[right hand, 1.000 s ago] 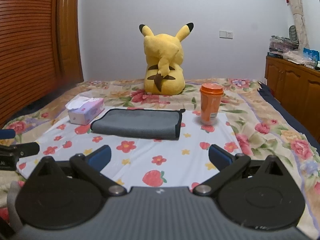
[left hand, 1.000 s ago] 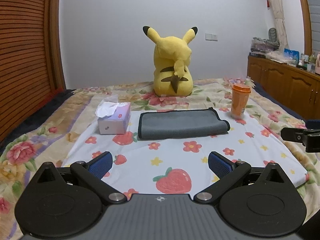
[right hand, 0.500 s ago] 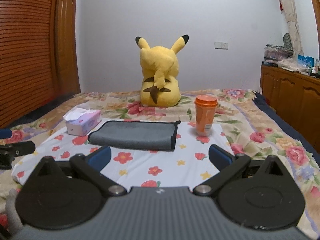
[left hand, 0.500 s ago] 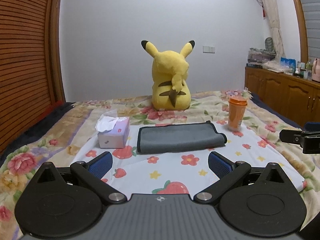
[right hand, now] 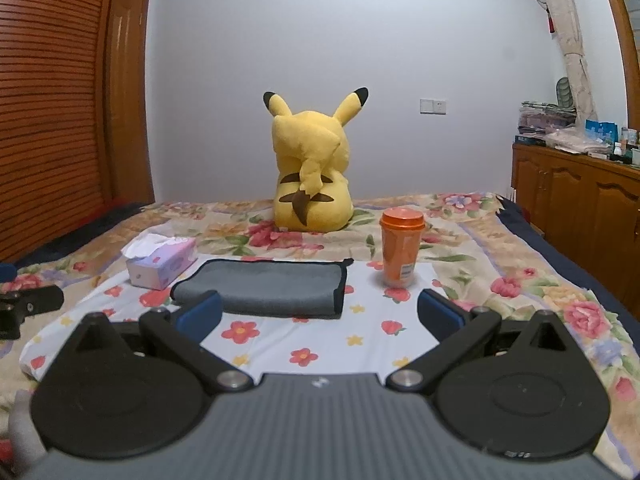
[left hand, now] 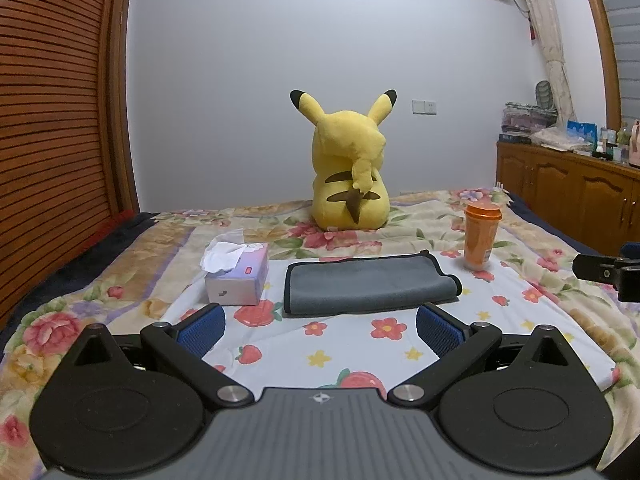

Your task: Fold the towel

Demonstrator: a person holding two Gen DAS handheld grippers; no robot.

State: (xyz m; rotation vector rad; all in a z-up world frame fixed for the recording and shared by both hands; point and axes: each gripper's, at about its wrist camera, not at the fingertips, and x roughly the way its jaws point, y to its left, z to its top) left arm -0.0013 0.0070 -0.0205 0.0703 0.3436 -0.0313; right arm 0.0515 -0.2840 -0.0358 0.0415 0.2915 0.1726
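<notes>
Step in hand: the towel (left hand: pixel 370 286) looks already folded, a flat grey oblong with dark edging, lying on the bed (left hand: pixel 132 256); I judge the task at or close to its end, with both claws held back from it.
Left claw (left hand: pixel 320 330): wide open, blue pads (left hand: pixel 202 328) spread well apart, nothing held; it hangs above the sheet, on the near side of the towel.
Right claw (right hand: pixel 320 314): also wide open and holding nothing; its left pad overlaps the towel's (right hand: pixel 266 286) near corner in the picture, but I cannot tell whether it touches.
Next move: if 1 more fold is wanted, each claw needs to close on 1 corner of the same short edge, likely the one with the doubled layers nearest the cup (left hand: pixel 481 236), and carry it across to the far edge; otherwise nothing but drawing away.
Tissue box (left hand: pixel 238 276): just left of the towel, open at the top, 1 white tissue standing out of it.
Cup contents: the cup stands upright just right of the towel, lid on; what is inside cannot be seen.
Plush toy (left hand: pixel 350 168): behind the towel, its back to the cameras.
</notes>
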